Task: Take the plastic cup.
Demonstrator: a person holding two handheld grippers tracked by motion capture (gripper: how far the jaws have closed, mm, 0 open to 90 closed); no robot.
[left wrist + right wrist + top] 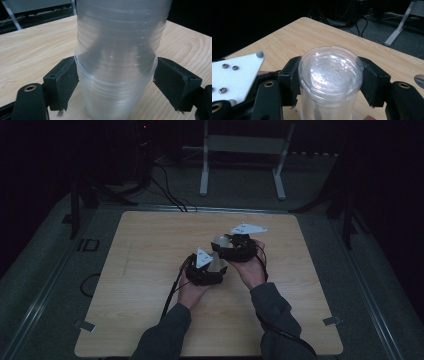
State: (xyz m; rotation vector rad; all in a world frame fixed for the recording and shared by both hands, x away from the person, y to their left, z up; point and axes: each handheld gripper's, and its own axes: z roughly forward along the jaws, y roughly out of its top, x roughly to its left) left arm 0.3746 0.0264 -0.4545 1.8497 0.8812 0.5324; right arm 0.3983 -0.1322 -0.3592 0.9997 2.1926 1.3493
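Observation:
A stack of clear plastic cups (219,251) hangs over the middle of the wooden table (150,250), between my two grippers. My left gripper (207,271) has the stack's wide end between its jaws. In the left gripper view the outermost cup's rim (115,72) lies between the two pads (66,82), which stand at its sides without squeezing it, so the left gripper (116,70) is open. My right gripper (235,247) is shut on the other end. In the right gripper view its pads (293,77) press both sides just below a cup's closed base (330,67).
Both forearms in grey sleeves (272,307) come in over the table's near edge. Cables trail from the grippers across the wood (172,292). A white metal stand (242,150) and dark tripod legs (77,202) stand on the floor beyond the far edge.

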